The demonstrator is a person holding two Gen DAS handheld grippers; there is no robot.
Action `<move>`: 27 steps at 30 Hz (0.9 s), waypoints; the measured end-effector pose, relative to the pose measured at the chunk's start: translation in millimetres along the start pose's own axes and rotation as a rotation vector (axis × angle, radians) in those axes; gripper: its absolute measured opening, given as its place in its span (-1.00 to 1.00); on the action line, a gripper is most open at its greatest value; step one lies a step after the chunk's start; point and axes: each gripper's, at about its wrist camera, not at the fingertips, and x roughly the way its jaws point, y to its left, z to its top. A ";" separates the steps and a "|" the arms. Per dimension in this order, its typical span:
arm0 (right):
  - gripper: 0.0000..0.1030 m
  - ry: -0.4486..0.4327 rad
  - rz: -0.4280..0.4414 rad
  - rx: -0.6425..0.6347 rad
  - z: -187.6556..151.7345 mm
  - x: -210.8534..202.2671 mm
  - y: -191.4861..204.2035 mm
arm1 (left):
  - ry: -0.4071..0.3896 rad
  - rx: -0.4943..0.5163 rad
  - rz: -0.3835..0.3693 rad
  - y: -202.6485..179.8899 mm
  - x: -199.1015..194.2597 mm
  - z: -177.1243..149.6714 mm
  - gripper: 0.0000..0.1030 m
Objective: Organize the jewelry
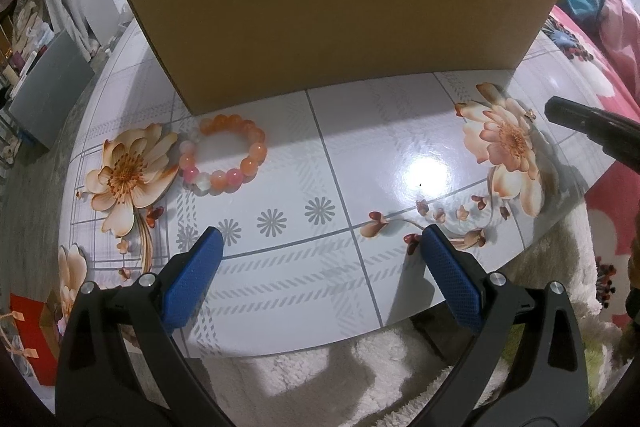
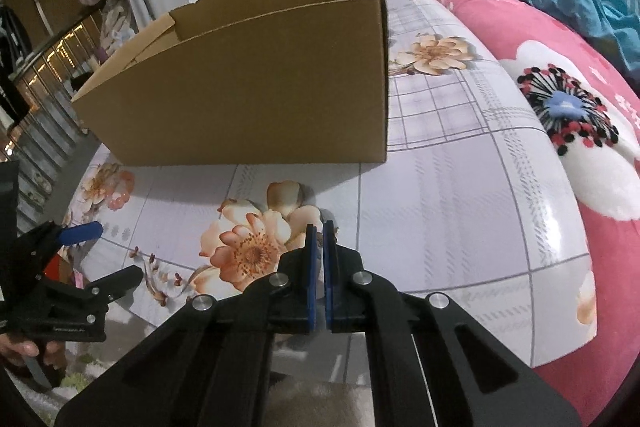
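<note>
A bracelet of orange and pink beads lies on the flowered table, just in front of the left end of the brown cardboard box. My left gripper hovers near the table's front edge, open and empty, with the bracelet ahead and to its left. In the right wrist view the box is open-topped, and the bracelet and left gripper sit at the far left. My right gripper is shut over a printed flower. A tiny gold piece sits right at the tip of the right gripper; I cannot tell whether it is pinched.
A pink floral blanket borders the table's right side, with blue bedding behind. A white fluffy rug lies below the front edge. A red gift bag and a grey box stand off the table's left. A hand holds the left gripper.
</note>
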 end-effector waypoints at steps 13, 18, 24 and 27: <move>-0.92 0.034 -0.117 -0.095 2.8 18.8 9.7 | -0.003 0.001 0.001 -1.1 0.8 -0.6 0.86; -0.92 0.050 -0.104 -0.140 0.6 21.6 26.0 | -0.004 0.001 0.000 -1.1 1.2 -0.6 0.87; -0.90 0.064 -0.052 -0.137 -2.3 20.2 31.8 | -0.006 0.002 0.000 -1.5 1.4 -0.8 0.87; -0.67 0.055 -0.050 -0.142 -1.4 17.5 32.4 | -0.007 0.002 0.000 -1.2 2.1 -1.1 0.86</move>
